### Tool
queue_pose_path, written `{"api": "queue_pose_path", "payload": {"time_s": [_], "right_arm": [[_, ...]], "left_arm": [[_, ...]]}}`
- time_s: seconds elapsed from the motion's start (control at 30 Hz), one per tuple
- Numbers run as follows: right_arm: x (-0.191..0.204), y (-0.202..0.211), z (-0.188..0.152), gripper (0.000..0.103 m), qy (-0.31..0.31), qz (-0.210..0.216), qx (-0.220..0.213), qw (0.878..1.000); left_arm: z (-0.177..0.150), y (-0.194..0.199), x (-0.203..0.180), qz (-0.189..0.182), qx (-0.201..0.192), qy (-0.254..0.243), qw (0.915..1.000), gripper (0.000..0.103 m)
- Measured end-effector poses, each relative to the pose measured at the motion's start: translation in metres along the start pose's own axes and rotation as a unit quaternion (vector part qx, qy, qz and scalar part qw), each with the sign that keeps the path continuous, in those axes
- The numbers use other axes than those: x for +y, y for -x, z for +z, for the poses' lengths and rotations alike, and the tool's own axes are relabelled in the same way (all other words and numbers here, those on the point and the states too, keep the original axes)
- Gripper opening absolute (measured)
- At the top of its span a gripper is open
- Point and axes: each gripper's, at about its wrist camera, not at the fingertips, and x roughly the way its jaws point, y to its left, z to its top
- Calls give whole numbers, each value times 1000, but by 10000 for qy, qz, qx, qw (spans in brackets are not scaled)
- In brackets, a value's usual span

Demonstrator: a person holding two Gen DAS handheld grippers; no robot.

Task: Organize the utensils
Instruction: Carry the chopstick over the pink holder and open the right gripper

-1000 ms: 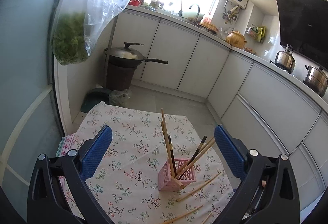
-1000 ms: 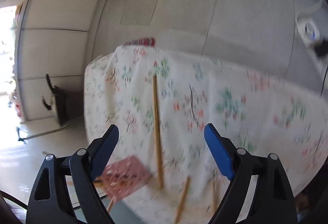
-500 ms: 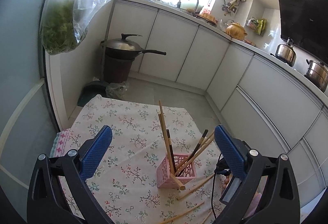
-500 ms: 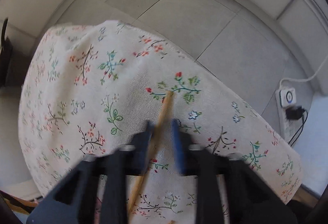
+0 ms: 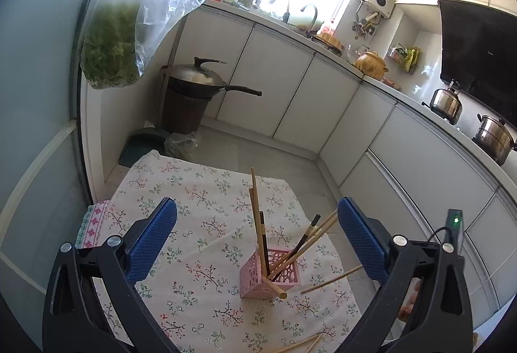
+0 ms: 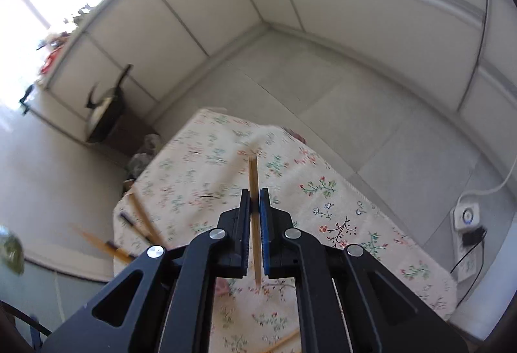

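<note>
Big change first: a second back, had the right gripper (image 6: 255,201) spread wide over the floral tablecloth (image 6: 323,191) with a wooden chopstick (image 6: 253,178) lying flat between the jaws. Now just snapped closed and clamped on that chopstick, lifted clear of the cloth, the stick poking out ahead past the blue ribbed pads and a short stub trailing back underneath. Background swung round a lot too, more floor and cabinet fronts showing.

Left gripper (image 5: 257,225), by contrast, barely different: same gap, jaws wide apart, nothing between the pads, hovering above the table.

Stuff, big to small: cotton-looking cloth with little printed sprigs, draped and slightly wrinkled. Ahead of the left gripper and a bit below, a pink plastic holder (image 5: 269,275), square, with a cut-out lattice wall, bristling with slim bamboo sticks and a couple of dark ones leaning every which way. More loose chopsticks (image 5: 300,345) flat on the cloth close under the left gripper's right finger.

Only from the left wrist: the holder seen sharp, plus a lidded wok (image 5: 197,81) across the floor. Only from the right wrist: the grip itself, and a white power strip (image 6: 465,217) on the floor off to the right. Holder contents just a blur low on the left there.
</note>
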Motion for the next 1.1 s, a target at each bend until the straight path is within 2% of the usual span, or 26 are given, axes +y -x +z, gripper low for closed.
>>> {"api": "queue_pose_path", "payload": {"time_s": [0.13,0.27,0.53,0.67,0.8,1.1], "right_arm": [[24,55,3,6,448,128,-391,9981],[43,96,13,6,622,274,-582,9960],[90,143,11,6,1127,498,-707,9899],[112,141,2,6,1415,477,-675,9865],[126,122,-6,6,1559,465,-572,9850],[134,73,-26,6,1612,342,-164,9862]], "left_arm": [[3,3,5,22,-31,73,10000,96],[5,5,11,21,-23,148,9999,96],[8,10,16,-31,-65,253,9997,96],[8,9,15,-28,-43,246,9997,96],[8,9,16,-18,-40,259,9997,96],[9,4,20,16,27,293,9996,96]]}}
